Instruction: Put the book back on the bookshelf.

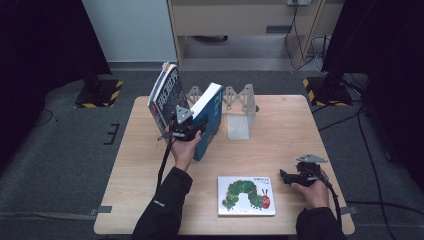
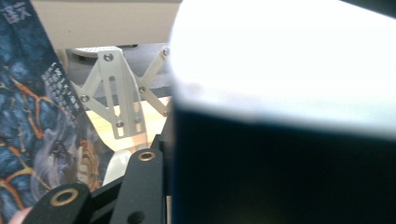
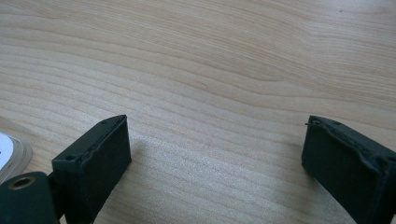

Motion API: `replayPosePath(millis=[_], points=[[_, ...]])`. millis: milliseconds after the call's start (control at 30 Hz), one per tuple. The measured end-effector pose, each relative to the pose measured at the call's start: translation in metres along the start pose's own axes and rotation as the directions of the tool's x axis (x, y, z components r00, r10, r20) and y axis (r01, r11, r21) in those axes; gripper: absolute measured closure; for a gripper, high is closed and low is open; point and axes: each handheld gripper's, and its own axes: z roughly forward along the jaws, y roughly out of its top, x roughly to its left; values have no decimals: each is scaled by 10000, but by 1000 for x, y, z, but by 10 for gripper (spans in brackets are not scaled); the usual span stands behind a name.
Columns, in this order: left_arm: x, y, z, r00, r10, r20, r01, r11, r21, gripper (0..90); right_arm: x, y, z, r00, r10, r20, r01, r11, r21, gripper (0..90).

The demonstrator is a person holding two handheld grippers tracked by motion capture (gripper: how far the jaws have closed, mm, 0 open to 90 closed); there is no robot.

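Behind blue book [image 1: 209, 120]: rack [image 1: 240, 107], leaning book [image 1: 162, 95] w/ left tongs [image 1: 192, 129]

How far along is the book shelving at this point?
Done: the dark patterned book already leans in the white rack. In hand: the left gripper is placing the blue book beside it. Left: the caterpillar book lies flat; the right gripper rests open.

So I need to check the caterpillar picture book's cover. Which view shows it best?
The high view: the caterpillar picture book lies flat and whole on the table, cover up. The right gripper view catches just a pale corner at its left edge, probably that book.
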Motion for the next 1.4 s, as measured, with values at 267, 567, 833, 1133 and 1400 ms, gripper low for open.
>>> replayPosePath(millis=[267, 567, 833, 1133, 1400], points=[[-9, -1, 2, 10000, -52, -31, 52, 10000, -32, 582, 0, 0, 0, 10000, 1, 0, -1, 10000, 1, 83], [-15, 0, 9, 9997, -139, -217, 135, 9997, -195, 585, 0, 0, 0, 10000, -1, 2, 1, 10000, 0, 83], [-18, 2, 21, 9987, -132, -499, 116, 9994, -323, 592, 0, 0, 0, 10000, 0, -2, 0, 10000, 0, 83], [-21, 4, 25, 9937, -122, -1113, 89, 9995, -298, 603, 0, 0, 0, 10000, -19, 9, 19, 10000, -8, 82], [-23, 4, 25, 9912, -229, -1306, 190, 9993, -307, 602, 0, 0, 0, 10000, 58, 8, -58, 10000, 13, 81]])
